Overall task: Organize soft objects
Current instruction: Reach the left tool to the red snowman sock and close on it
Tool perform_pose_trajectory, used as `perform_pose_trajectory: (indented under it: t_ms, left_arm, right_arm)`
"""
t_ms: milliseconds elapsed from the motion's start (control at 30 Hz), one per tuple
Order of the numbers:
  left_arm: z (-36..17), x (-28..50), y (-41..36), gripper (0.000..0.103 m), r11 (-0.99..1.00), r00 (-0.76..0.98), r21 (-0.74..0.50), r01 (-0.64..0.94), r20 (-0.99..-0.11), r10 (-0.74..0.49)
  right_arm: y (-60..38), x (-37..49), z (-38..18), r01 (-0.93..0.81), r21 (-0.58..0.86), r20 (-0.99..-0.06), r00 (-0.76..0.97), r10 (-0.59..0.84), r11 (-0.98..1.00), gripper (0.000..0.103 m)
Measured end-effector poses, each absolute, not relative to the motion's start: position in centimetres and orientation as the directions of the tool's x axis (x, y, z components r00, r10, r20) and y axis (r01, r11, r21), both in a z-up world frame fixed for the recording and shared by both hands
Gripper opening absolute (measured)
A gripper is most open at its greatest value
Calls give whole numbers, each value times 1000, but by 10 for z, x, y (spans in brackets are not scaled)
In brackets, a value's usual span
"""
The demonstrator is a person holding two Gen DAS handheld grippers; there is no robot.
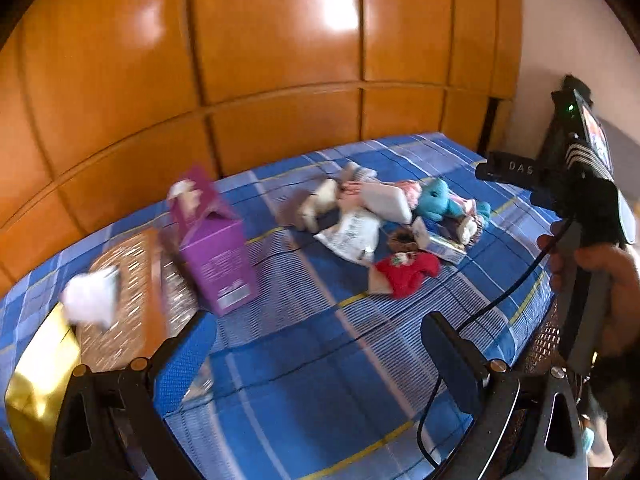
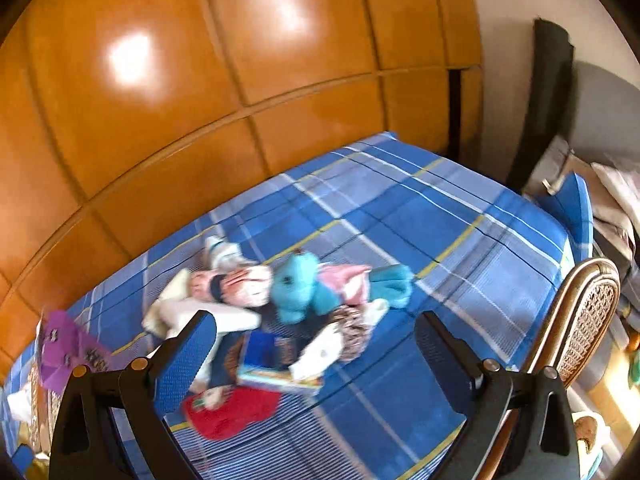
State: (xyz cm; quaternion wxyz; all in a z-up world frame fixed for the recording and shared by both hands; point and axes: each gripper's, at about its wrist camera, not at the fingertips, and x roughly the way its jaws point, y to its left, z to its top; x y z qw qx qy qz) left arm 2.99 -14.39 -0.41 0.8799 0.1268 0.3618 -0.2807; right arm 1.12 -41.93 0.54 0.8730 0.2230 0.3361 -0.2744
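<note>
Left wrist view: left gripper (image 1: pixel 320 356) spread wide, empty, above the blue plaid bedsheet (image 1: pixel 312 380). Soft-toy pile (image 1: pixel 392 220) lies mid-bed, purple carton (image 1: pixel 216 252) to its left. Glossy wooden wardrobe (image 1: pixel 280 48) behind.

Right wrist view: right gripper (image 2: pixel 316 356) spread, empty, over the teal plush (image 2: pixel 300 284); cane chair (image 2: pixel 580 320) beside the bed.

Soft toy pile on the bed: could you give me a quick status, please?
Left tool open, empty. Right tool open, empty, above soft toy pile. Pile untouched on bedspread. Purple box stands left, clear.
</note>
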Motion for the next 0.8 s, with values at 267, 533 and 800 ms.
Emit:
perform_pose_trajectory:
  t_ms: [267,533,800]
  left_arm:
    - [-43,60,-227,89,683,504,98,724,-752,-426]
    - [-98,82,-296,85,517,425,189,835,-818,-387]
    - [-124,94,-293,38,537,304,31,843,-851,-428]
  right_arm:
    - [-450,7,-12,633,343,-737,640,-219,694,101]
    - [-463,10,-16,615,391,-743,650,-159,685,101]
    - [-489,21,-22,643,418,-763,632,-136,641,81]
